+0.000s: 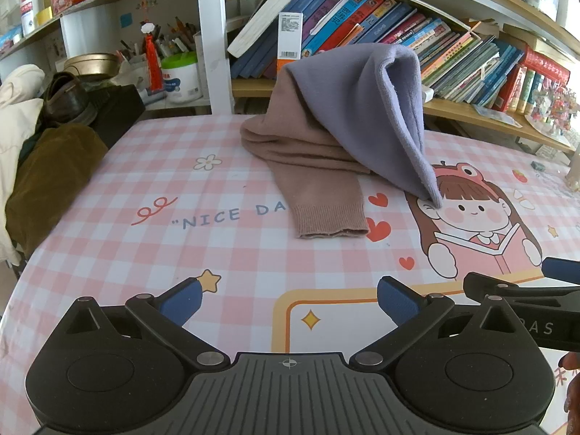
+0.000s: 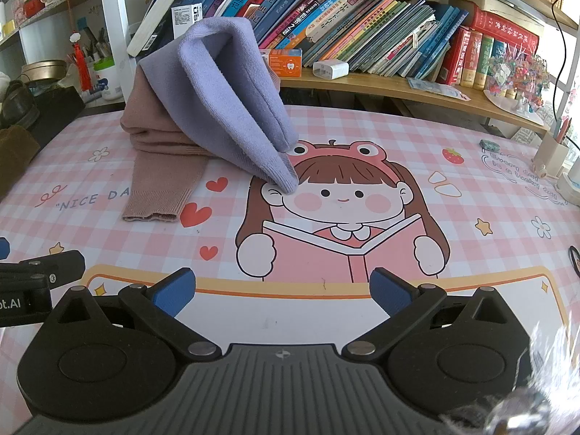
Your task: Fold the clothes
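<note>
A garment in brown-pink knit and lilac fleece lies heaped at the back of the table. Its lilac part stands up in a peak against the bookshelf. One ribbed brown cuff stretches toward me. My left gripper is open above the tablecloth, well in front of the garment, with nothing between its blue pads. My right gripper is open too, over the cartoon girl print, holding nothing. Each gripper's side shows in the other's view.
The table carries a pink checked cloth. Bookshelves full of books stand right behind it. A dark olive cloth pile and a shoe sit at the left edge. A pen holder stands at the far right.
</note>
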A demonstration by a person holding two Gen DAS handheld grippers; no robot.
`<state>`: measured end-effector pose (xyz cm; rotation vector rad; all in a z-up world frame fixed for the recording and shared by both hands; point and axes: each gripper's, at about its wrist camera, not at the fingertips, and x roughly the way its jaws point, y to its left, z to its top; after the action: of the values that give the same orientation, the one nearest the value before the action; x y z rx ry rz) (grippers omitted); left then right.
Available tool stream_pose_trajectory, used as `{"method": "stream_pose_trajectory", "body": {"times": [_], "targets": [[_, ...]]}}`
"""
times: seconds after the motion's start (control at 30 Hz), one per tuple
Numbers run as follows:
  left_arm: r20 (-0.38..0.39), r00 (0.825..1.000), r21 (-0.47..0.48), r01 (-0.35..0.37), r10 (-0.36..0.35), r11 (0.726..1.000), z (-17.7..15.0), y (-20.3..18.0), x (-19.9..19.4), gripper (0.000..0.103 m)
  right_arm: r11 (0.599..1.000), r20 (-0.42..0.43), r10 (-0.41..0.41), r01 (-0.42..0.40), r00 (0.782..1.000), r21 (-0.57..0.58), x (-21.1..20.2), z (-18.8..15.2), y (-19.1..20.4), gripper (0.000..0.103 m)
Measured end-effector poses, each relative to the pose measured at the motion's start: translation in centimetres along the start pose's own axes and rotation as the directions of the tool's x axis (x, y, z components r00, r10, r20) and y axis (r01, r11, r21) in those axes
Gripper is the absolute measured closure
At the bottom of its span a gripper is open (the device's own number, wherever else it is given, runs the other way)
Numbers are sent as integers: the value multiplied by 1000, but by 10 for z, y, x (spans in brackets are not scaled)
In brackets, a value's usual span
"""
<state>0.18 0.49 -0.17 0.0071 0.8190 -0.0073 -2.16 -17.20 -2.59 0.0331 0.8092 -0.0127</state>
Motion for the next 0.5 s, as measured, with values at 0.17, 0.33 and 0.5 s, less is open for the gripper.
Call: {"method": "stream_pose_trajectory", "body": {"times": [0.17, 0.33, 0.5], "targets": [[0, 1000, 1, 1, -1, 1000, 0, 0, 0, 0, 1000, 0, 0, 0, 1000, 1, 0, 0, 0, 0], [0, 1000, 1, 2, -2, 1000, 0, 0, -1, 0, 1000, -1, 0, 0, 1000, 2, 0, 0, 0, 0], [0, 1000, 1, 3, -3, 1000, 0, 0, 0, 0, 1000, -2, 0, 0, 1000, 3, 0, 0, 0, 0]]}}
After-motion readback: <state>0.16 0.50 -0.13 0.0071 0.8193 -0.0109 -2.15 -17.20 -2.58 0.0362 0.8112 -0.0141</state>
